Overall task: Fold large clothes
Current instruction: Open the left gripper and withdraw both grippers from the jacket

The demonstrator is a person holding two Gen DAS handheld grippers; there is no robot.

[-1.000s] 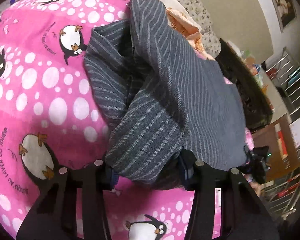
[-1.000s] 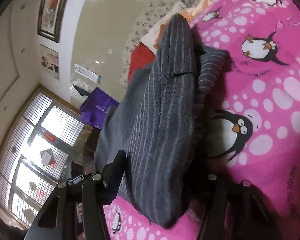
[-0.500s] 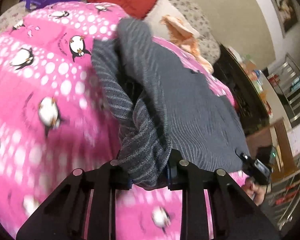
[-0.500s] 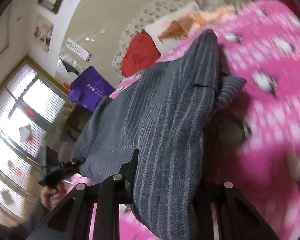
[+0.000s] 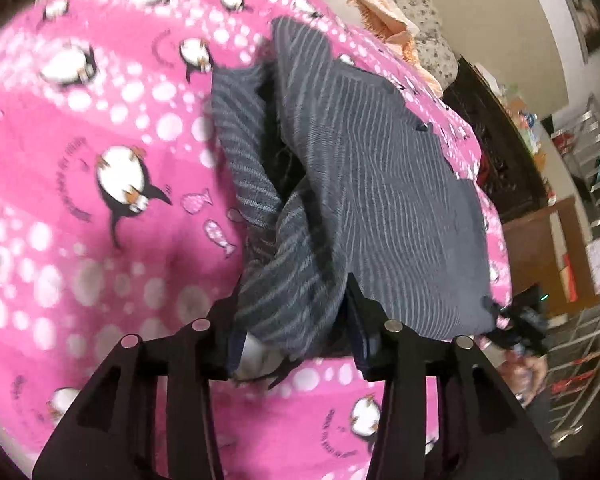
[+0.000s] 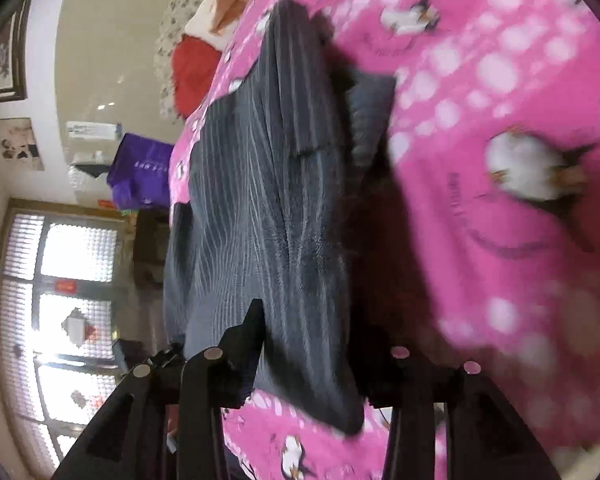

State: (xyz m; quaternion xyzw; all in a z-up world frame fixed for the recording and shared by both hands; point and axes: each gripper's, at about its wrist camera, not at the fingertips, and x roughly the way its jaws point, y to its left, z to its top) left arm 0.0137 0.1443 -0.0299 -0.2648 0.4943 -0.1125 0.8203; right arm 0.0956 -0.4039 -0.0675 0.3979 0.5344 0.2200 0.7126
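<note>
Cloth fills the gap of both tools. The left gripper (image 5: 292,320) has its two black fingers (image 5: 224,336) set moderately apart, and a thick bunched fold of the grey striped garment (image 5: 364,184) is pinched between them, pressing against both inner faces; a pale scrap of lining shows at 6 o'clock under the bunch. From that grip the garment runs away toward 12 o'clock, with a loose flap folded off toward 10 o'clock and the broad flat panel spreading to 3 o'clock. It lies on the pink penguin blanket (image 5: 100,128), which covers nearly the whole view. At 4 o'clock in the left wrist view the right gripper (image 5: 528,320) is seen at the garment's far corner, touching the cloth.

In the right wrist view the right gripper (image 6: 324,344) also clamps the garment (image 6: 260,200): a hanging edge sits between the fingers (image 6: 248,332), the right one mostly lost in shadow. The cloth stretches toward 12 o'clock over the blanket (image 6: 500,240). A red cushion (image 6: 192,72) and a purple bag (image 6: 140,172) lie beyond, at 10 o'clock.
</note>
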